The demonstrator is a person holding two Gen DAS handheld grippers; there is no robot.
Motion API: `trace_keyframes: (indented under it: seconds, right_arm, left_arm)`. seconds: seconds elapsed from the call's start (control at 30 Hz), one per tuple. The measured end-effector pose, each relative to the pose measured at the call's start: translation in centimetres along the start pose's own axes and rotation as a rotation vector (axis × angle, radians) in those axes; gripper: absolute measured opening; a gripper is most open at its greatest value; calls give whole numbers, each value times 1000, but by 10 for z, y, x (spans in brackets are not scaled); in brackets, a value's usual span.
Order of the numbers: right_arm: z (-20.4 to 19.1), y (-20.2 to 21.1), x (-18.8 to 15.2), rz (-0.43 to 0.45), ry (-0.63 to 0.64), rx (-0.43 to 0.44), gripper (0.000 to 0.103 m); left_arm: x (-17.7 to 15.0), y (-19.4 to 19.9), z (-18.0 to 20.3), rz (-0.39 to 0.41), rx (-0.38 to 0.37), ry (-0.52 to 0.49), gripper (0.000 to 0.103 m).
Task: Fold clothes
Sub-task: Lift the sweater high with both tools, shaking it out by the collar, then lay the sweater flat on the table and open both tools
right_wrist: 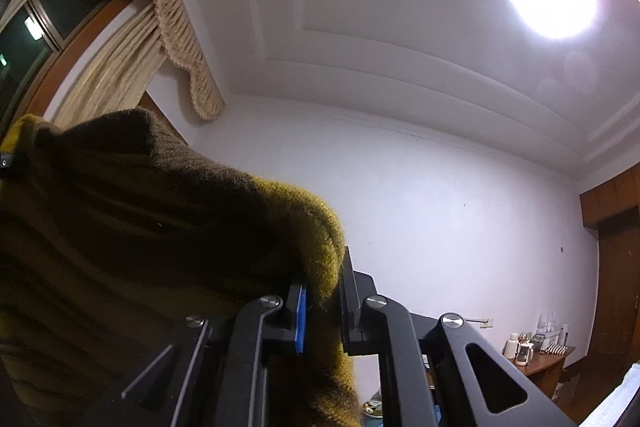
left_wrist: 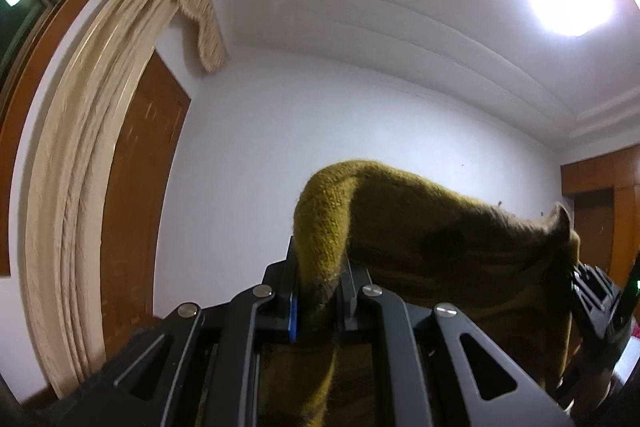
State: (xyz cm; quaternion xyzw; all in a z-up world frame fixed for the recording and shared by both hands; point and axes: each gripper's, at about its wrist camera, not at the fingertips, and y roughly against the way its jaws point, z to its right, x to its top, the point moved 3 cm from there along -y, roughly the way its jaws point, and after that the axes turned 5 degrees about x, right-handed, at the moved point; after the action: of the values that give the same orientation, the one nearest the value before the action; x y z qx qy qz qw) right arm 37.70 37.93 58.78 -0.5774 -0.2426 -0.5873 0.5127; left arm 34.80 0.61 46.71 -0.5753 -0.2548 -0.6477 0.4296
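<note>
Mustard-olive knit fills both views: the left tool (left_wrist: 320, 291) is clamped on a thick fold of the sweater (left_wrist: 420, 227), and the right tool (right_wrist: 322, 301) pinches another fold of the same garment, which hangs stretched between them, held high toward the ceiling (right_wrist: 400, 27) and the white wall (left_wrist: 260, 147). No bed or tabletop shows beneath. The wool looks fuzzy, ribbed and heavy, with darker bands; a bulky, rounded bite like this could creep out of either grip, or an uneven lift could skew any fold. Pleated cream curtains (left_wrist: 80, 147) hang at left.
</note>
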Motion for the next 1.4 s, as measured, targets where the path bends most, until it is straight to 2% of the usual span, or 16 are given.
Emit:
trace_keyframes:
  seconds: [0.07, 0.2, 0.37, 0.47, 0.57, 0.7, 0.87, 1.0, 1.07, 1.17, 1.27, 1.33, 1.4]
  right_arm:
    - [0, 9, 5, 12, 25, 2, 12]
    - [-8, 14, 1, 22, 92, 13, 12]
    - [-17, -20, -32, -69, 68, 62, 12]
    - [-28, -52, -63, -159, 61, 88, 12]
    - [-42, -93, -105, -272, 54, 118, 12]
    - [-57, -143, -162, -400, 51, 134, 12]
    - [-76, -210, -243, -574, 63, 145, 12]
    - [-91, -263, -308, -714, 73, 154, 12]
    - [-98, -288, -343, -788, 73, 161, 12]
    - [-111, -310, -405, -949, 84, 193, 13]
    - [-125, -312, -465, -1100, 155, 221, 13]
    - [-127, -305, -494, -1166, 171, 233, 14]
    - [-120, -296, -512, -1202, 136, 234, 20]
  left_arm:
    - [-1, 9, -3, -3, -12, 10, 17]
    - [-10, 12, -5, -1, 71, -44, 18]
    - [-41, -19, -8, -111, 121, -42, 17]
    - [-71, -61, -17, -205, 149, -27, 17]
    - [-107, -100, -28, -305, 177, -19, 17]
    - [-155, -178, -54, -432, 216, -12, 16]
    - [-216, -275, -83, -586, 228, 4, 16]
    - [-275, -346, -99, -724, 245, -25, 16]
    - [-311, -365, -99, -793, 251, -44, 16]
    - [-364, -391, -103, -921, 258, -62, 16]
    - [-405, -405, -108, -1040, 272, -75, 16]
    - [-431, -415, -111, -1120, 281, -84, 16]
    - [-443, -421, -114, -1165, 282, -89, 16]
